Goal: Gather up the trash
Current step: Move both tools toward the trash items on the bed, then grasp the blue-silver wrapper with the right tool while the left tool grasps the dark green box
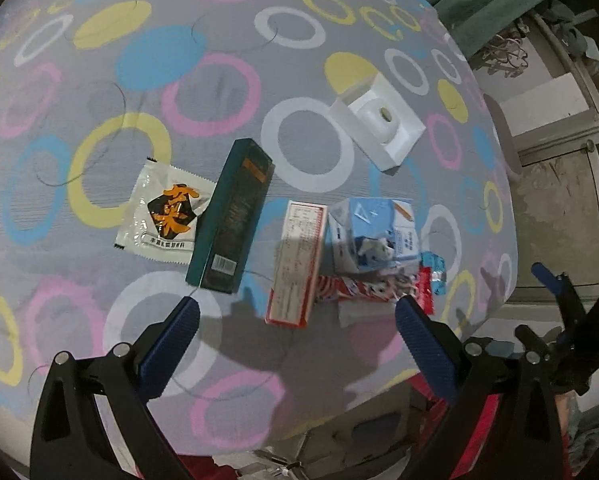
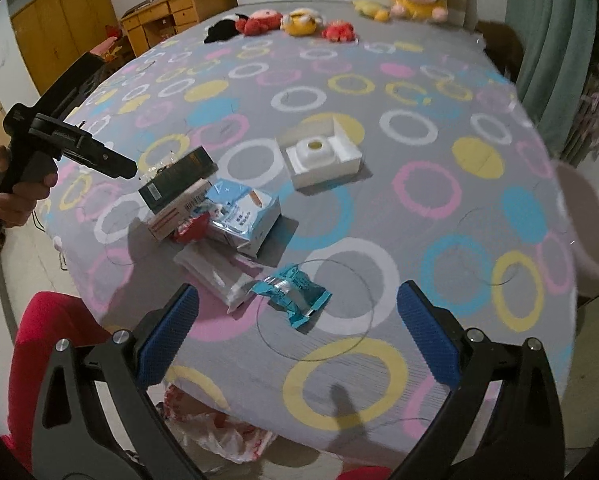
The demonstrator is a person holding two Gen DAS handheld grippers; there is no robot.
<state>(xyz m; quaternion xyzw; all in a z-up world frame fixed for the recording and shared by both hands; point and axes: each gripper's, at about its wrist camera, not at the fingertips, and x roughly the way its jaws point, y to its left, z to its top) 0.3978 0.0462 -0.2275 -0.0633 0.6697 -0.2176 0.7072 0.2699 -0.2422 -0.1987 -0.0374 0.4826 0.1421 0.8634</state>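
Trash lies in a cluster on a bed sheet [image 1: 299, 52] printed with coloured rings. In the left wrist view I see a white sachet [image 1: 163, 216], a dark green box [image 1: 231, 216], a red-and-white box [image 1: 297, 264], a blue milk carton [image 1: 373, 236] and a red wrapper [image 1: 363, 290]. My left gripper [image 1: 297, 320] hovers open just short of the red-and-white box. My right gripper [image 2: 297, 312] is open near the bed's edge, with a blue wrapper [image 2: 295, 292] lying just ahead between its fingers. A clear plastic packet [image 2: 215, 276] lies left of it.
An open white box [image 2: 323, 156] sits further in on the bed. Plush toys [image 2: 299, 22] line the far end. A plastic bag [image 2: 223, 436] lies on the floor below the bed edge. A hand [image 2: 23, 200] holds the left gripper [image 2: 125, 170]. Wooden cabinets [image 2: 59, 20] stand far left.
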